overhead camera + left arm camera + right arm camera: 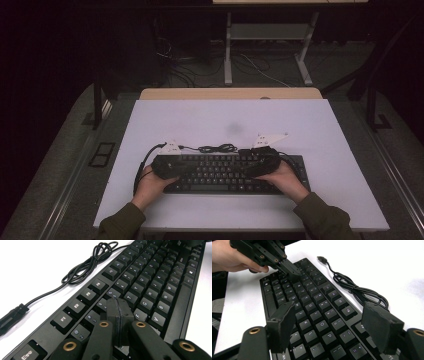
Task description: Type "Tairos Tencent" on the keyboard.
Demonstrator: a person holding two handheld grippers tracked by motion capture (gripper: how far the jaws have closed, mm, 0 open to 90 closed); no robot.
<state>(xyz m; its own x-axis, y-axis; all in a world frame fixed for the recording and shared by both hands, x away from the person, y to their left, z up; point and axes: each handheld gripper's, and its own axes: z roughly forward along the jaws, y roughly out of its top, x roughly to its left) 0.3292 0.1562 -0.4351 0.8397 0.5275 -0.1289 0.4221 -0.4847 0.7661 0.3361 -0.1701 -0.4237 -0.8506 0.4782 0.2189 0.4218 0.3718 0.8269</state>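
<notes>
Sitting under both grippers: black keyboard (pixel 225 172), near table's (pixel 320 130) front edge. Left gripper (pixel 119 315) jaws pressed together, tip on keys around R/F. Right gripper (pixel 329 325) jaws wide apart over right-hand keys, nothing between. Coiled cable (pixel 216 148) just beyond. Bare table past that and either side.

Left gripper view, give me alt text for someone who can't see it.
A shut claw points down at a black keyboard, its tip over the keys near the F key. The keyboard's black cable lies coiled on the white table behind.
</notes>
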